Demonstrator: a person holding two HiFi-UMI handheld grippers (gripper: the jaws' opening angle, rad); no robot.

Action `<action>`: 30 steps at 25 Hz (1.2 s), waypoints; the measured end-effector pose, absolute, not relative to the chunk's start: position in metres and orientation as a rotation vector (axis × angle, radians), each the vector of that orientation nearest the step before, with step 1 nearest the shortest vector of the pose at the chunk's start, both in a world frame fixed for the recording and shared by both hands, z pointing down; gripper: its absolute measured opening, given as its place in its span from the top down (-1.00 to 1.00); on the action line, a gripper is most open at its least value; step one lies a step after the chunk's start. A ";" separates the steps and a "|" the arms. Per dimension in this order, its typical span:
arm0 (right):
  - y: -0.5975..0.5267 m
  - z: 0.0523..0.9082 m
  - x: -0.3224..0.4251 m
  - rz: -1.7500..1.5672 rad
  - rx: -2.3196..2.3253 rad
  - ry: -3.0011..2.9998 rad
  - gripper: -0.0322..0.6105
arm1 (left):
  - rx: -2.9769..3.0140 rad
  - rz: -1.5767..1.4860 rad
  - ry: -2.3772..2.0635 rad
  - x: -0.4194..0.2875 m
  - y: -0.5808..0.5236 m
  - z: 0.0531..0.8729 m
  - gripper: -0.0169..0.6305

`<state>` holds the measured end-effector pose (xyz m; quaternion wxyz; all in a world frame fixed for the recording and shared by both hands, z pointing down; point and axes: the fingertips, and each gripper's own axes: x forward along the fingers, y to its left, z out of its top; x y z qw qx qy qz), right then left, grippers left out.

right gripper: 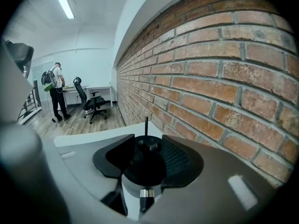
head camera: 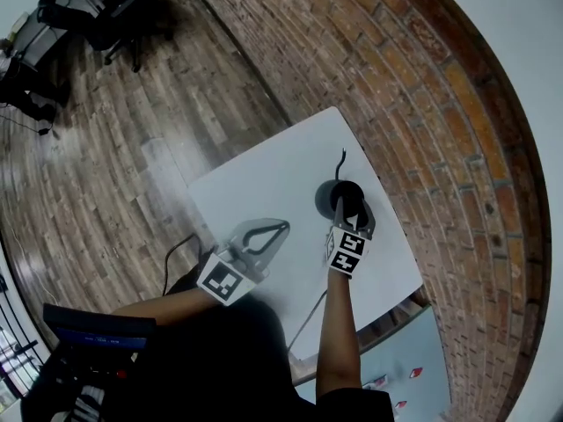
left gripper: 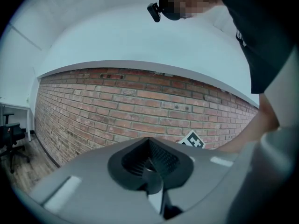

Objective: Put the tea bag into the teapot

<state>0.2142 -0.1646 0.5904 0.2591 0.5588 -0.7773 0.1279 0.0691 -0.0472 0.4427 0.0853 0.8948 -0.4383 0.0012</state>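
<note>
Black teapot [head camera: 327, 193] sits near the white counter's [head camera: 264, 187] wall-side edge (brick wall [head camera: 422, 130] close behind), between the right gripper's [head camera: 352, 213] spread jaws. The left gripper [head camera: 283, 227], pressed together, hovers over open counter.

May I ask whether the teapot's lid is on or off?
On: in the right gripper view the lid sits on the teapot, between the open jaws.

Black teapot [head camera: 327, 199] on white table [head camera: 264, 183] by brick wall [head camera: 422, 104], right hand-held gripper [head camera: 349, 211] over it, left hand-held gripper [head camera: 283, 228] nearby.

Left tool [head camera: 283, 227] closed, right tool [head camera: 352, 214] apart
</note>
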 end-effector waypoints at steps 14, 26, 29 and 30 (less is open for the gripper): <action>-0.173 0.601 0.209 0.371 1.490 -2.087 0.29 | 2.646 0.025 -1.330 0.056 -0.050 0.448 0.95; -0.177 0.610 0.215 0.372 1.528 -2.054 0.31 | 2.604 -0.002 -1.366 0.046 -0.048 0.449 0.95; -0.178 0.609 0.214 0.371 1.528 -2.056 0.31 | 2.594 -0.011 -1.375 0.043 -0.048 0.450 0.95; -0.178 0.609 0.214 0.373 1.527 -2.056 0.31 | 2.595 -0.012 -1.377 0.043 -0.047 0.449 0.95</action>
